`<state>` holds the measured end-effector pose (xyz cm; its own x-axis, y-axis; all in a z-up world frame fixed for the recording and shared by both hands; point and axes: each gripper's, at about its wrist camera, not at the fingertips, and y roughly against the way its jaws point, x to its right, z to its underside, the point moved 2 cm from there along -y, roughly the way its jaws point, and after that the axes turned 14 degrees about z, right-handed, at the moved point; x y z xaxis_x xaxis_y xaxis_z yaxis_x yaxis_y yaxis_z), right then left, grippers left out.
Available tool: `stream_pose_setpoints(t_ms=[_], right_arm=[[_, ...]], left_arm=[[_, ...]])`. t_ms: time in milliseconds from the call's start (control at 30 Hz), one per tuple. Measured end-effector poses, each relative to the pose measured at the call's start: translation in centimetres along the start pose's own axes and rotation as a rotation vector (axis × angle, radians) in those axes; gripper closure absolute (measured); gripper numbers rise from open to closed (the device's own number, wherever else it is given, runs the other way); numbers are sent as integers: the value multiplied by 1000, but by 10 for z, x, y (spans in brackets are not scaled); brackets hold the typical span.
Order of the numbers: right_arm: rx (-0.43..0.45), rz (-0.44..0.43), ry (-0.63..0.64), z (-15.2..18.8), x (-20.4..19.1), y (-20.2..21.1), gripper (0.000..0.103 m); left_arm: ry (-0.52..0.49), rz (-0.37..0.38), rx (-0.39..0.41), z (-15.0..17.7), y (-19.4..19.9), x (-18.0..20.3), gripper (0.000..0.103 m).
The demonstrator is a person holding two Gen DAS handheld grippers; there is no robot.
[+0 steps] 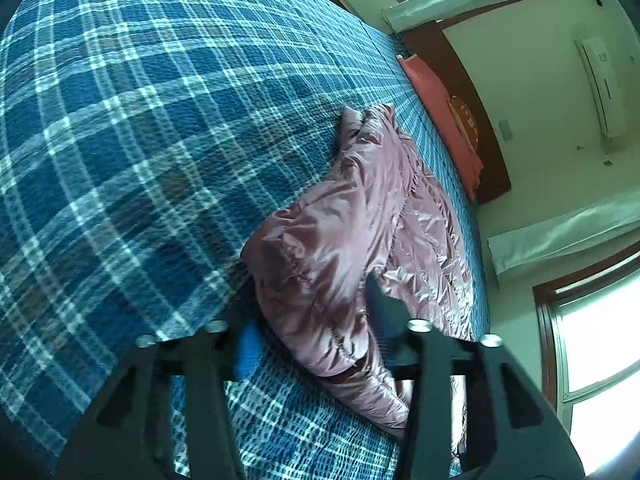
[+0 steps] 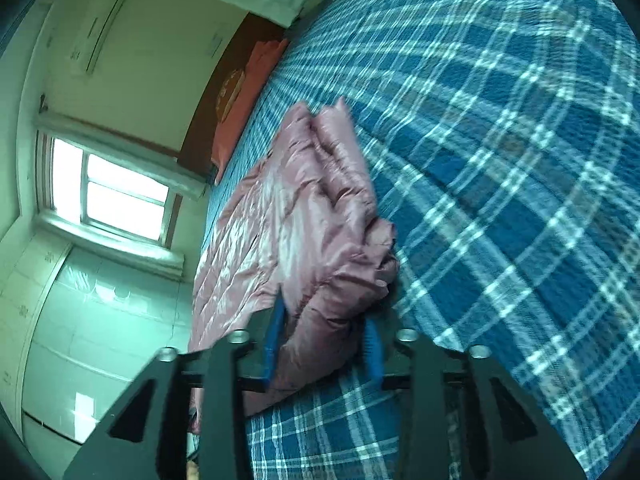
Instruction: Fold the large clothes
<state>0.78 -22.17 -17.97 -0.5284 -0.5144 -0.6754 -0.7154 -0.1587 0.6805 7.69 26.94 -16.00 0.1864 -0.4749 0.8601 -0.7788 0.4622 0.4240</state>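
Note:
A shiny mauve quilted jacket (image 1: 352,216) lies crumpled on a blue plaid bedspread (image 1: 140,140). In the left wrist view, my left gripper (image 1: 316,332) has its blue-padded fingers on either side of a folded edge of the jacket, jaws fairly wide, with fabric between them. In the right wrist view, the jacket (image 2: 304,216) bunches up between the blue pads of my right gripper (image 2: 324,340), which is shut on a thick fold of it. The bedspread (image 2: 500,160) fills the right side of that view.
A pink pillow (image 1: 444,116) lies against a dark wooden headboard (image 1: 480,120) at the far end of the bed; it also shows in the right wrist view (image 2: 240,108). Windows (image 2: 120,196), a wall air conditioner (image 1: 604,84) and tiled floor (image 2: 100,320) surround the bed.

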Motion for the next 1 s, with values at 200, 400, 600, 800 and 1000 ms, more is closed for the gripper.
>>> stream_pose_setpoints(t_ms=[200,400,600,800,1000], right_arm=[[-6,-44,-77,-6,20,-4,54],[-37,-42,-44,-11,27,-10,72],[-42,-38,-49,-26,29,-3,70],[34,45,-66,-44,53,22,59],[96,275,59,-64,50,37,58]], left_arm=[[41,0,24,-6,3,-14,50],[37,-22,1,-5,-6,-16,76],[-16,-66,0,-8,5,-9,61],[-51,-128,15,-23,32,-13,52],[-247,-350,68,-33,50,-1,55]])
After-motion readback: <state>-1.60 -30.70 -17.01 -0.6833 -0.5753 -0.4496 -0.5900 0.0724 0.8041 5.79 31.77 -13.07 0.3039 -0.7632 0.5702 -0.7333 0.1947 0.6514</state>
